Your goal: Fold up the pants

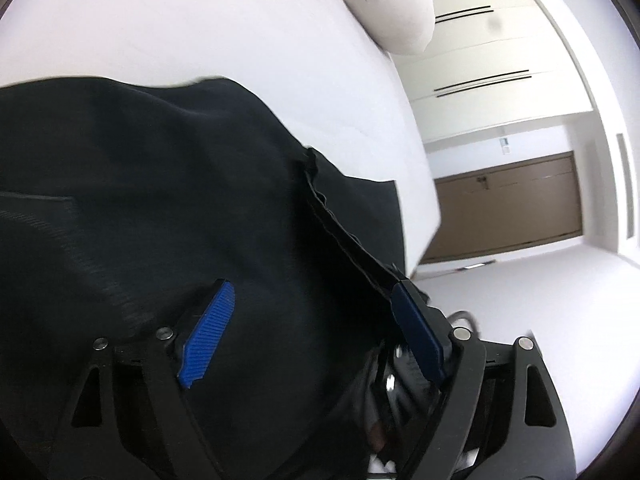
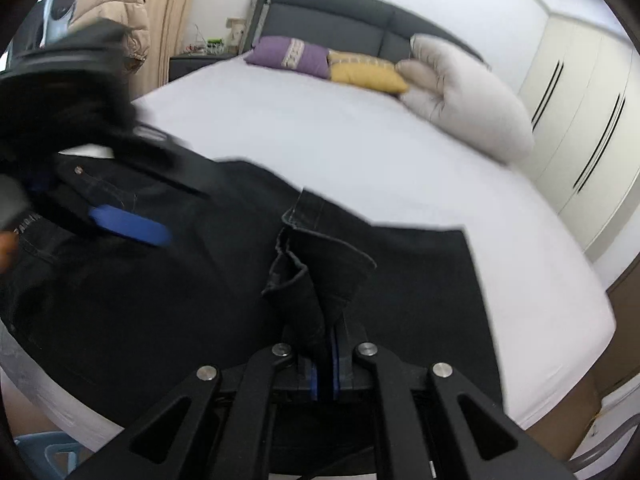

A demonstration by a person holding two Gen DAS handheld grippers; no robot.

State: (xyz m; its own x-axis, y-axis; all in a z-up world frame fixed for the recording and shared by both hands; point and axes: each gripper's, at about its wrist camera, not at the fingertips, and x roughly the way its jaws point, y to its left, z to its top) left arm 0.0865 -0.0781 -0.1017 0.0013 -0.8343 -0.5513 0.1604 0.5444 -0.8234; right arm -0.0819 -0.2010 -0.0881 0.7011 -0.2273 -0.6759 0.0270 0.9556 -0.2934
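Black pants (image 2: pixel 200 280) lie spread on a white bed (image 2: pixel 340 140); they also fill the lower left of the left wrist view (image 1: pixel 160 200). My right gripper (image 2: pixel 325 360) is shut on a bunched hem of the pants (image 2: pixel 316 272), which sticks up from between its blue pads. My left gripper (image 1: pixel 308 328) is open, its blue fingers (image 1: pixel 208 336) spread wide over the black cloth, the right finger at a raised seam edge. The left gripper also shows blurred in the right wrist view (image 2: pixel 128 224), over the waistband end of the pants.
Purple (image 2: pixel 288 56), yellow (image 2: pixel 368 74) and grey (image 2: pixel 464 96) pillows lie at the dark headboard (image 2: pixel 360 8). White wardrobes (image 2: pixel 580 120) stand right of the bed. A brown door (image 1: pixel 508 208) and the bed's right edge (image 1: pixel 424 184) show in the left wrist view.
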